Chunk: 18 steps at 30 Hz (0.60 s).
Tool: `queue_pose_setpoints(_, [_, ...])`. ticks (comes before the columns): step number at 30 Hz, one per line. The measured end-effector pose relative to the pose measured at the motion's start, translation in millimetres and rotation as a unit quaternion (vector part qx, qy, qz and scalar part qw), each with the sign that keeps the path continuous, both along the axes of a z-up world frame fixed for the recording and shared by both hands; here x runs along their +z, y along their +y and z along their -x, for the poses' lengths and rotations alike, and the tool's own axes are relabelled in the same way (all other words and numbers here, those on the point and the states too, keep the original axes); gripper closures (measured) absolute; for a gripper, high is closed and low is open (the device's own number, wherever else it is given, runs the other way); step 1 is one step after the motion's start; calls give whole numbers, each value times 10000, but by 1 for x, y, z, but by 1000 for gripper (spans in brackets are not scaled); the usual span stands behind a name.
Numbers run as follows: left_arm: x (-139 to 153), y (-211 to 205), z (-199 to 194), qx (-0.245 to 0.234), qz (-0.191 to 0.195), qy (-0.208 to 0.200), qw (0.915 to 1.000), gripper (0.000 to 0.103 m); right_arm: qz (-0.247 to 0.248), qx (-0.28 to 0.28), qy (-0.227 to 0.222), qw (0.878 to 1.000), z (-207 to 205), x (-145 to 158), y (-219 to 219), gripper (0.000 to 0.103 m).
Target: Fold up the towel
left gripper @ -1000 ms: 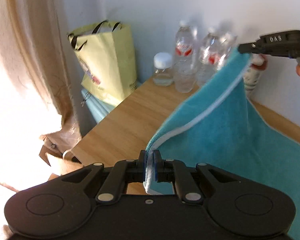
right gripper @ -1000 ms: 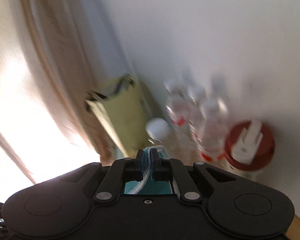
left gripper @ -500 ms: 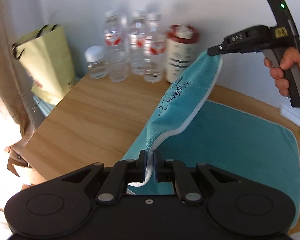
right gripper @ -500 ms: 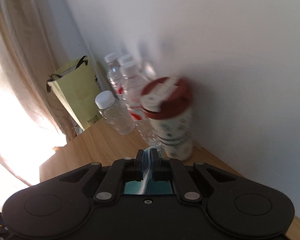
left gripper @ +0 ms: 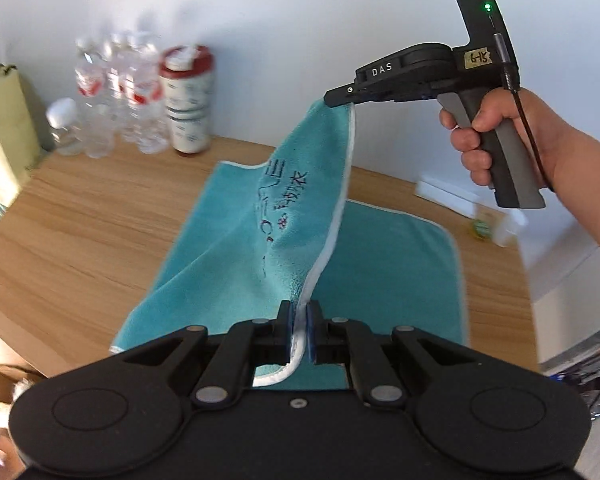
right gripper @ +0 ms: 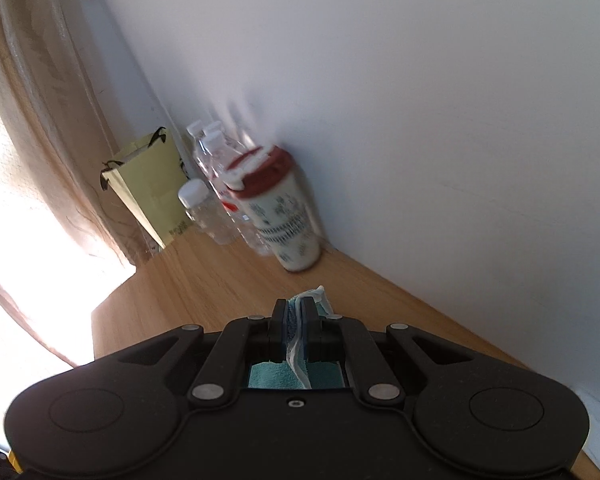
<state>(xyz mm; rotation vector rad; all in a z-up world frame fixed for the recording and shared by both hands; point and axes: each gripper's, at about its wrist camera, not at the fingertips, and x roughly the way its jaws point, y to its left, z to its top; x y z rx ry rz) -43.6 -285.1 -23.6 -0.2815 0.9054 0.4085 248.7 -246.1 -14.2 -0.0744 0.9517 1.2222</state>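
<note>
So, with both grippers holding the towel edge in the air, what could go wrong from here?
1. Each gripper pinches only the thin white hem: the left gripper and the right gripper could let the towel slip out, and the fold would collapse.
2. The lifted half hangs slack and twisted, so it may land askew on the flat half.
3. The water bottles and the red-lidded canister stand close behind; a wide swing might knock them.

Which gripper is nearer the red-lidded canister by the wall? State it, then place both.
Right. The right gripper holds its towel corner raised towards the wall, just right of the red-lidded canister. The left gripper clamps the other corner near the table's front edge, farther from it.
</note>
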Motion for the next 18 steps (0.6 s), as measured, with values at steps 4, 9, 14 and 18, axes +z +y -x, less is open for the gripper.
queue_pose_setpoints(4, [-15,-37,-14,-248,97,94,9996,96,197,-128,-61,9997,-7,-10,-40,96])
queue_pose_setpoints(9, [-9,-81,-38,-699,218,90,9973,96,396,-367,-116,9985,-16,-20,-84,96])
queue_pose_setpoints(14, [-13,-110,-54,-1042,195,212,9941,96,527,-487,-205,9972,-23,-26,-111,96])
queue_pose_setpoints(18, [-33,-125,-67,-1167,271,412,9919,96,876,-579,-305,9940,-28,-47,-126,96])
